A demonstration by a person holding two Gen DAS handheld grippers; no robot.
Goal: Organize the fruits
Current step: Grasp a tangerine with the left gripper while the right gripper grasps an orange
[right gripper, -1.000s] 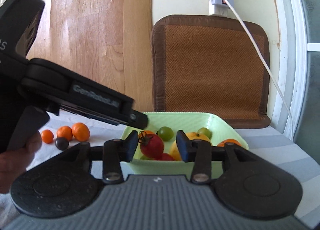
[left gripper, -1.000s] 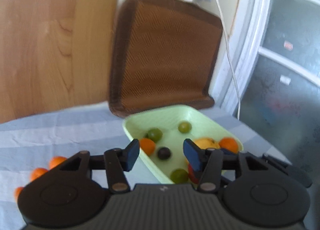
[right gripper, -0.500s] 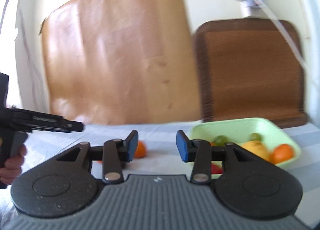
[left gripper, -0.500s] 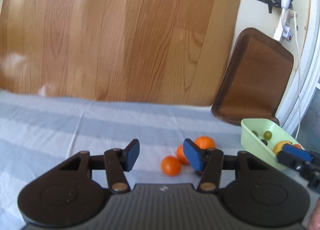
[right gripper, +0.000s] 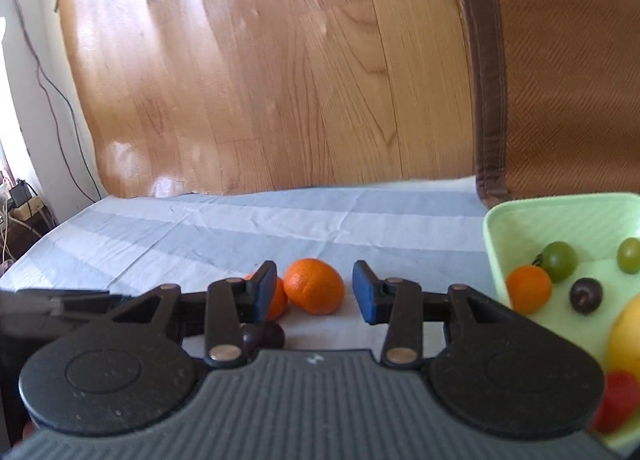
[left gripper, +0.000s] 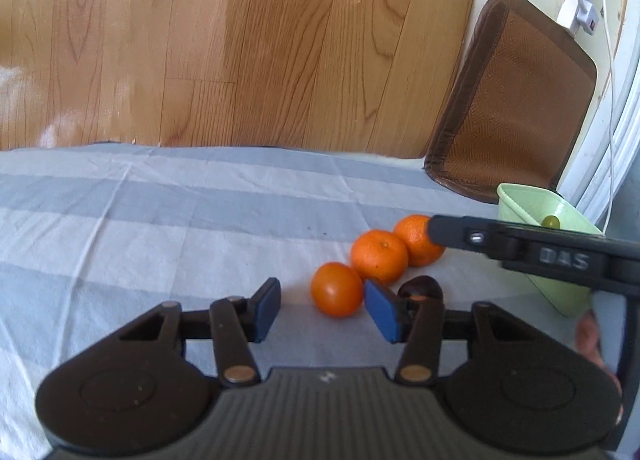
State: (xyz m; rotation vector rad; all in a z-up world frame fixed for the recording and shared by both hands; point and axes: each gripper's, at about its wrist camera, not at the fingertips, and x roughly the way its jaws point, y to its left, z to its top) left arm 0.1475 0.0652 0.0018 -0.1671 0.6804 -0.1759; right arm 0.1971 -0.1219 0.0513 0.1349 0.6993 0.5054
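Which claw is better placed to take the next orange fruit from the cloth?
Right, probably: an orange fruit lies centred ahead of the open right claw, and the green tray is beside it.

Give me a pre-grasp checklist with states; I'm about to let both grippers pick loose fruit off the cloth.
1. left gripper empty: ok, jaws closing, nothing between them.
2. right gripper empty and open: ok.
3. Nearest orange fruit lined up with left gripper: not ok, it sits toward the right pad.
4. Mandarin centred ahead of right gripper: ok.
5. Green tray has room: ok.
6. Grippers clear of each other: cannot tell.
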